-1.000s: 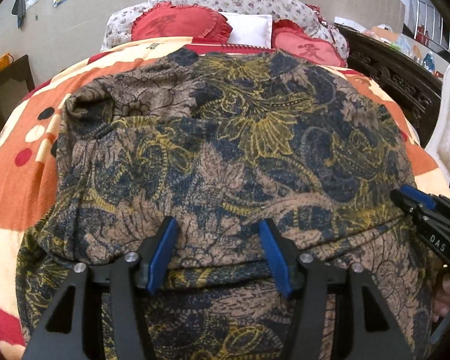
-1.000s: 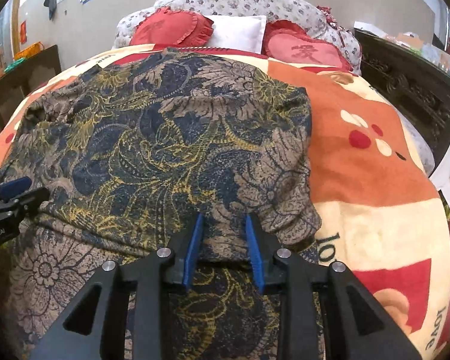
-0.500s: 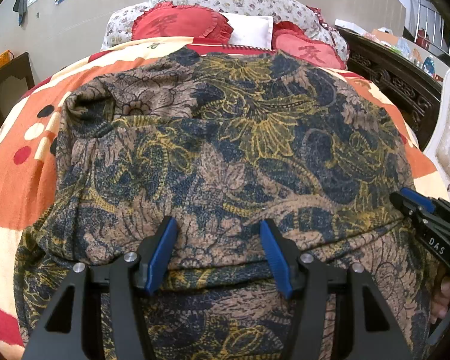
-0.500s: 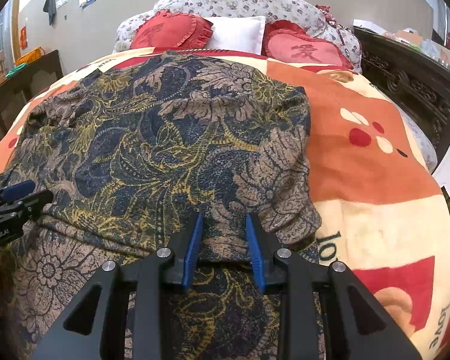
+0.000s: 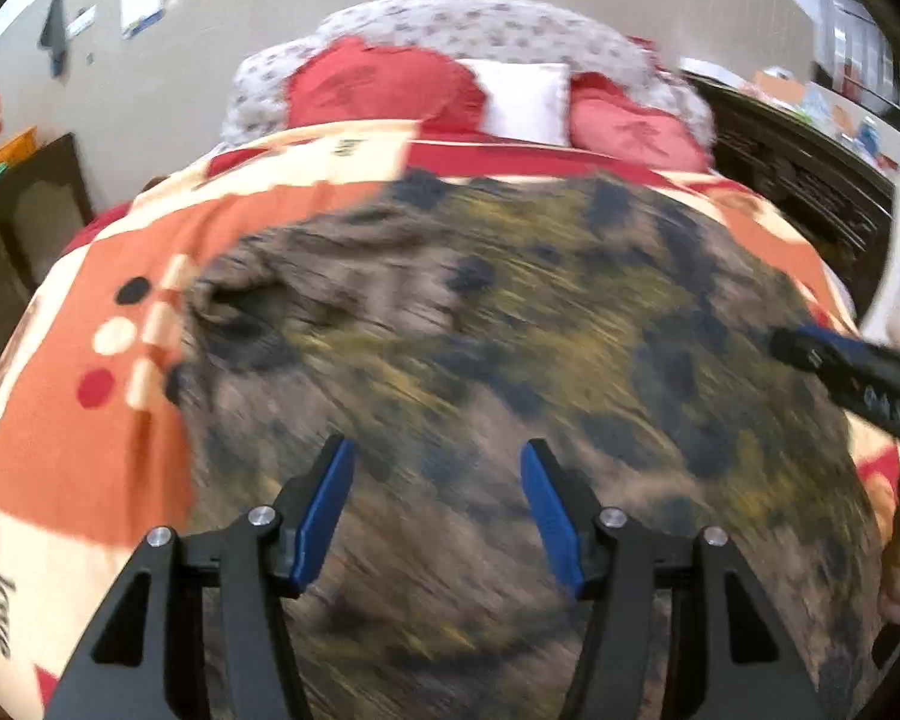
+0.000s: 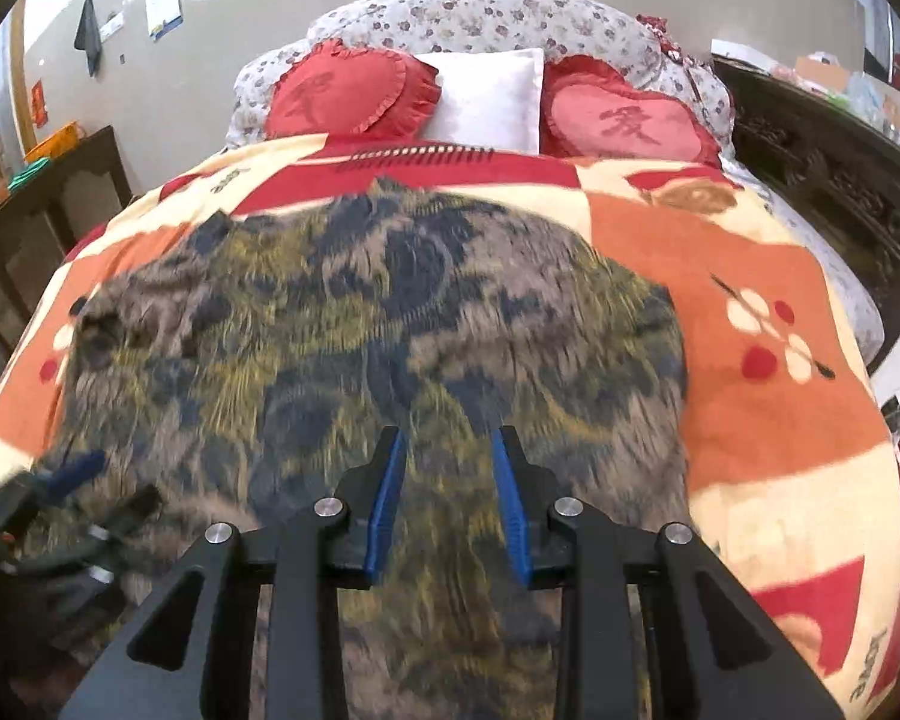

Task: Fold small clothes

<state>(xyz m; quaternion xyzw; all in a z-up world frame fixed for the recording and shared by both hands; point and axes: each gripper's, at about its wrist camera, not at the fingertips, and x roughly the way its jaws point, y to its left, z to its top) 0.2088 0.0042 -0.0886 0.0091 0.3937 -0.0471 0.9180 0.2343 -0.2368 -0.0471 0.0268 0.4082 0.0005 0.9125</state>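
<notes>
the garment (image 5: 510, 360) lies spread over the blanket (image 5: 78, 432) on the bed, filling most of both views; its far edge stops short of the red pillows (image 6: 348, 96) and its near part runs under both tools and out of frame. it is blurred in both pictures, so its weave and exact edges are hard to read.

on the left side there is a bunched, dark-mouthed opening, probably a sleeve end (image 5: 234, 306), lying slack on the blanket. that slackness suggests thin, light, limp cloth that will sag and drag rather than hold a shape, and may cling a little to the fuzzy blanket.

the left tool (image 5: 438, 504) hovers over the near-left part of the garment with its blue pads spread wide; no cloth is visibly gathered between them, so i judge it is not pinching anything. a hem or corner would be the better hold here, since a pinch in mid-panel would only tent the fabric.

the right tool (image 6: 450, 504) sits over the near-right part with its pads set narrower but still apart. cloth shows in the gap, yet whether the pads press on it i cannot tell through the blur.

on the far right the garment's edge (image 6: 678, 360) falls straight against the orange blanket, a clean line to take hold of for a fold across.
</notes>
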